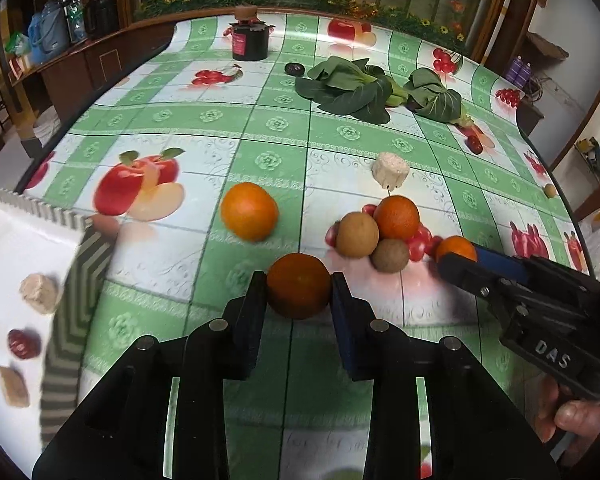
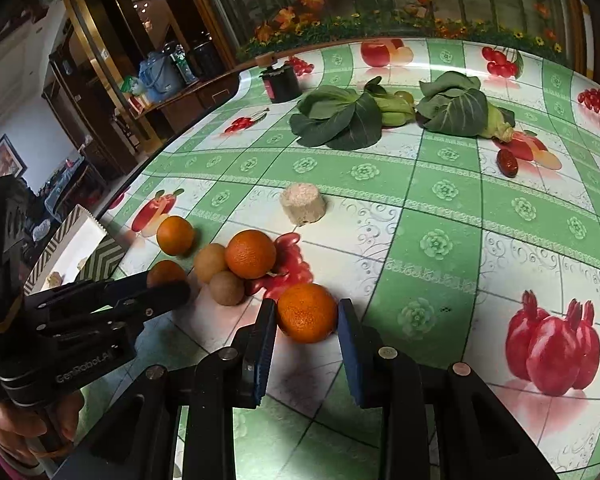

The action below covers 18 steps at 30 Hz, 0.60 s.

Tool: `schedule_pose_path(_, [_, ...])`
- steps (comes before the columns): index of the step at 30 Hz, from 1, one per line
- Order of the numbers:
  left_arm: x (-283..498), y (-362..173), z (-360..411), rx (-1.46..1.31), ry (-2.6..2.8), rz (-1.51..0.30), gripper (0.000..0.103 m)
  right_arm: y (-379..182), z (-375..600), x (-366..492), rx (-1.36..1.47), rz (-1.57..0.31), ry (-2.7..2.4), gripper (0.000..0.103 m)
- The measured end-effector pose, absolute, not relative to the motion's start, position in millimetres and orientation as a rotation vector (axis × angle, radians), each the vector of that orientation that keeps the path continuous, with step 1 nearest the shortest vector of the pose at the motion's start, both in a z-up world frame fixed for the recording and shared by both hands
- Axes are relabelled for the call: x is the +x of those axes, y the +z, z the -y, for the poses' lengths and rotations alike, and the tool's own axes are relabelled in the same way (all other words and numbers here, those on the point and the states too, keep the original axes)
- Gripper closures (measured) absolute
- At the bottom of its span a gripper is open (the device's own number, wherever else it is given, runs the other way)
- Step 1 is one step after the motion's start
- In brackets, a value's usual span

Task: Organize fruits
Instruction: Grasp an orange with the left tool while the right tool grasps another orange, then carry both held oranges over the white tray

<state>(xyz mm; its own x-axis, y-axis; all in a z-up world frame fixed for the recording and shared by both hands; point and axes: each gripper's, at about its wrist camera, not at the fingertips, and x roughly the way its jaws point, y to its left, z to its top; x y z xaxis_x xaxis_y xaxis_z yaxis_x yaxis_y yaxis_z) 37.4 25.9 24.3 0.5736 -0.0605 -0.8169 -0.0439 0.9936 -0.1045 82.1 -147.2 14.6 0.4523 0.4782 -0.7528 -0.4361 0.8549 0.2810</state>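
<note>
The left hand-held gripper (image 1: 299,286) is clamped on a dark orange (image 1: 299,285), with both pads against its sides; the right hand-held gripper (image 2: 307,312) brackets a brighter orange (image 2: 307,313) that rests on the surface (image 2: 440,216), the left pad touching it, the right pad with a sliver of gap, so a firm hold cannot be confirmed there. To do this step well, keep each fruit centred between the pads, squeeze only enough to stop rolling, and lift straight up before travelling, so the neighbouring cluster, an orange (image 2: 250,254) and two brown round fruits (image 2: 211,263), is not knocked. The likely destination is the white tray with a chevron rim (image 1: 80,248) at the left, which already holds small items. Further out lie another orange (image 1: 249,211), a pale cylindrical block (image 2: 303,204), two leafy greens (image 2: 336,120), a dark jar (image 1: 250,42) and a red date (image 2: 507,163). The surface is a glossy green-checked fruit-print oilcloth; wooden cabinets and a floral mural stand behind
</note>
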Motion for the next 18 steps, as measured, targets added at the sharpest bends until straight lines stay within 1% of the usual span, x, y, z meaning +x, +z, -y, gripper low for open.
schedule_pose_path(12, [-12.8, 45.7, -30.2, -0.092, -0.013, -0.900, 0.073, 39.0, 132.1, 33.6, 0.034, -0.904, 0.577, 0.073])
schedule_pose_path(18, [-40.6, 63.0, -43.5, -0.052, 0.032, -0.840, 0.072, 46.5, 116.7, 5.7, 0.051, -0.881, 0.613, 0.073])
